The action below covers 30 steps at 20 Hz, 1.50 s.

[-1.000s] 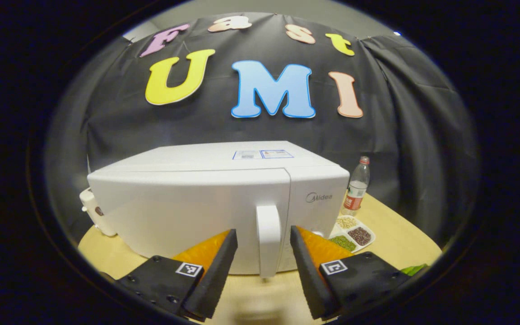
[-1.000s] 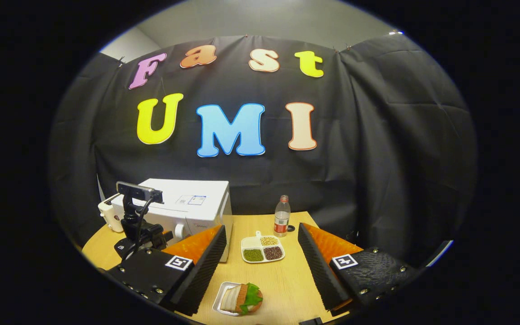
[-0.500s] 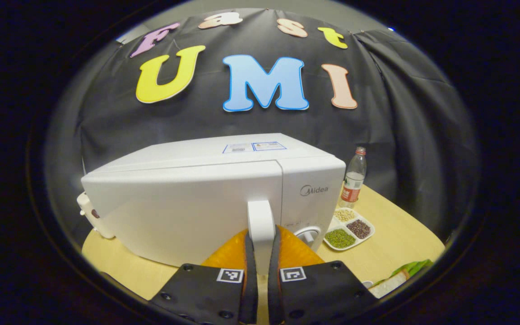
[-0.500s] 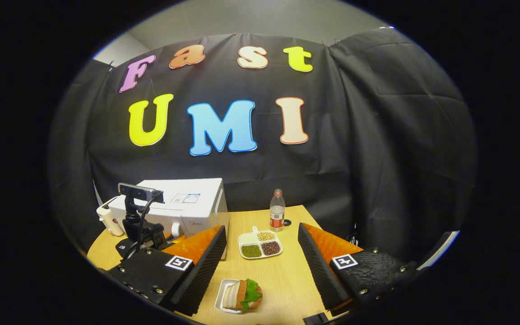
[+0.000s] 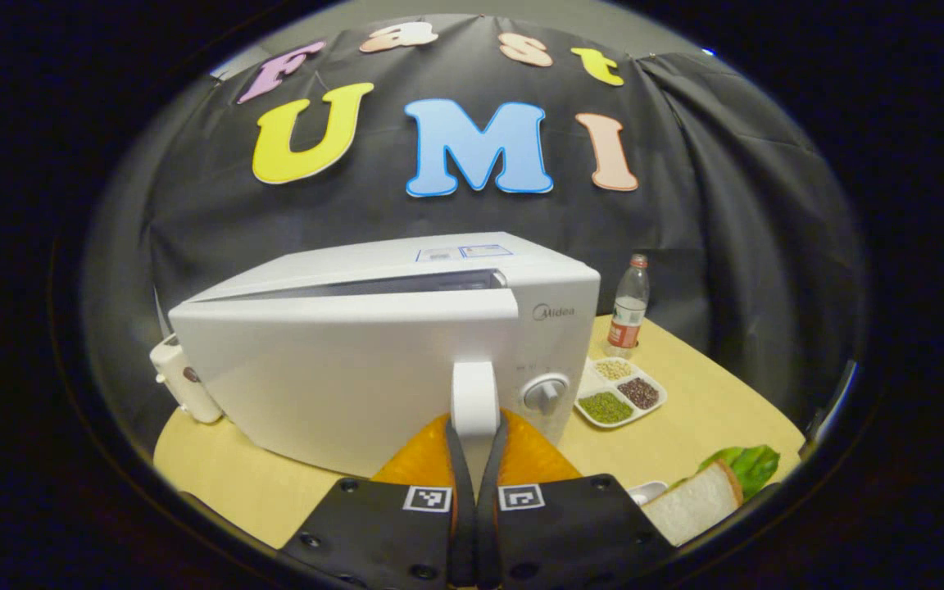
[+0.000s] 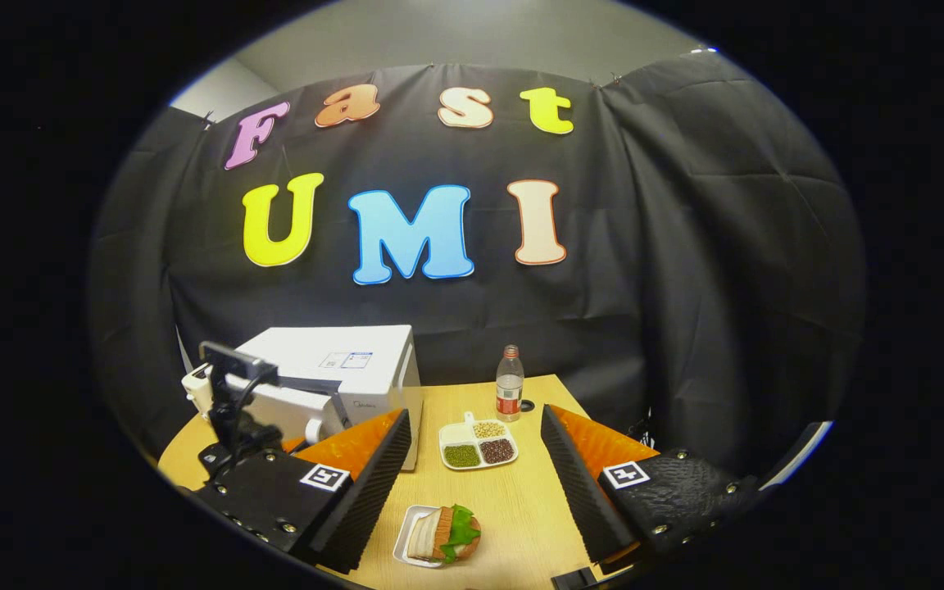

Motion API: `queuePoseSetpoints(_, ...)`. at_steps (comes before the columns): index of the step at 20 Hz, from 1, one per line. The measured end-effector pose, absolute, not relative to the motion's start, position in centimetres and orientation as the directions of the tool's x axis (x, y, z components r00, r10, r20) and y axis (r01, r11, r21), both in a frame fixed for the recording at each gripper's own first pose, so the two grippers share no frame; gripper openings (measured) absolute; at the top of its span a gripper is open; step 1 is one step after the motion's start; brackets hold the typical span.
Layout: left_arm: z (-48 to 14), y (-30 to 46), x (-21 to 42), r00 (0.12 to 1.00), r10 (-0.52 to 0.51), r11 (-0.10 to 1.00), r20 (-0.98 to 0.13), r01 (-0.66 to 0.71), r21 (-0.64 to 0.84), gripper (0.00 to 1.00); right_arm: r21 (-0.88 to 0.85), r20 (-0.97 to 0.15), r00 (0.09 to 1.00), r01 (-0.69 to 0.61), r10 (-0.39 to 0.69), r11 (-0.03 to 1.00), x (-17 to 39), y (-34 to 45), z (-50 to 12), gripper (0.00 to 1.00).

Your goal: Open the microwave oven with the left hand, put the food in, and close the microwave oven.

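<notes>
Left gripper view: left gripper [image 5: 474, 426] level, jaws pinching microwave door handle [image 5: 474, 399], door ajar.

The left claw [image 5: 474, 426], open a second ago, now clamps the door handle [image 5: 474, 397]; the microwave door [image 5: 341, 369] stands ajar.

Sandwich [image 6: 443, 534] between spread hand-held gripper [image 6: 476, 479] fingers
</notes>
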<state>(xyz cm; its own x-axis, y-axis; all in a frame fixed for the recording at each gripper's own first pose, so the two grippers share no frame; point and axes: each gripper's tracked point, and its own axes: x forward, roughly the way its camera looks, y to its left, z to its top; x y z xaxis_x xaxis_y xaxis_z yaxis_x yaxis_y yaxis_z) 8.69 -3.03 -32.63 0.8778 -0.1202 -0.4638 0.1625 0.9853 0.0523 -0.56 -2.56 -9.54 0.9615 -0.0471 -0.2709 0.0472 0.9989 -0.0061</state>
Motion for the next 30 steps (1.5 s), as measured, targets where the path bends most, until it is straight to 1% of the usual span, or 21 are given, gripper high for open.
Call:
queuePoseSetpoints(1,-32.8,-2.6,7.4,0.871,-0.131,0.985,-0.473,0.168,0.035,0.07,0.001,-0.273,0.961,0.038,-0.036,0.999,-0.5,-2.2,-9.6,0.96)
queuePoseSetpoints(7,-31.9,0.6,0.9,0.836,-0.200,0.971,-0.511,0.238,0.009,0.07,0.047,-0.275,0.960,-0.034,0.045,0.998,-0.3,1.0,-9.8,0.96)
queuePoseSetpoints(12,-31.0,5.4,-5.2,0.781,-0.258,0.948,-0.568,0.317,0.005,0.07,0.080,-0.289,0.953,-0.076,0.096,0.994,-0.2,4.1,-10.7,0.96)
queuePoseSetpoints(17,-30.7,11.1,-9.5,0.760,-0.232,0.952,-0.607,0.305,0.018,0.06,0.116,-0.295,0.942,-0.131,0.160,0.985,-1.0,8.3,-11.4,0.96)
queuePoseSetpoints(18,-30.6,12.2,-10.0,0.759,-0.229,0.953,-0.610,0.303,0.019,0.08,0.113,-0.296,0.940,-0.145,0.172,0.983,-1.2,9.0,-11.6,0.96)
queuePoseSetpoints(19,-30.5,13.4,-10.7,0.755,-0.230,0.952,-0.613,0.305,0.017,0.07,0.106,-0.299,0.937,-0.155,0.180,0.982,-1.4,9.5,-11.8,0.97)
queuePoseSetpoints(21,-30.4,15.9,-11.9,0.746,-0.243,0.950,-0.619,0.312,0.004,0.06,0.100,-0.300,0.935,-0.166,0.189,0.981,-1.7,10.3,-11.9,0.96)
queuePoseSetpoints(22,-30.2,17.2,-12.5,0.742,-0.245,0.949,-0.624,0.314,0.001,0.08,0.099,-0.299,0.935,-0.170,0.193,0.980,-1.7,10.8,-12.0,0.96)
queuePoseSetpoints(23,-30.2,18.9,-13.0,0.738,-0.242,0.949,-0.630,0.315,0.004,0.06,0.097,-0.299,0.934,-0.173,0.195,0.980,-1.8,11.3,-12.0,0.96)
queuePoseSetpoints(24,-30.2,20.4,-13.4,0.736,-0.235,0.949,-0.635,0.314,0.013,0.08,0.094,-0.299,0.934,-0.175,0.196,0.980,-2.0,11.6,-12.1,0.96)
queuePoseSetpoints(26,-29.9,23.1,-14.1,0.732,-0.224,0.950,-0.643,0.313,0.025,0.07,0.090,-0.306,0.931,-0.180,0.199,0.980,-2.3,12.4,-12.4,0.96)
queuePoseSetpoints(29,-29.8,26.0,-14.5,0.731,-0.227,0.946,-0.644,0.322,0.032,0.08,0.088,-0.325,0.923,-0.187,0.206,0.978,-3.0,13.6,-13.1,0.96)
queuePoseSetpoints(30,-29.8,26.7,-14.5,0.734,-0.228,0.946,-0.640,0.323,0.034,0.07,0.082,-0.326,0.923,-0.187,0.204,0.979,-3.2,13.8,-13.2,0.96)
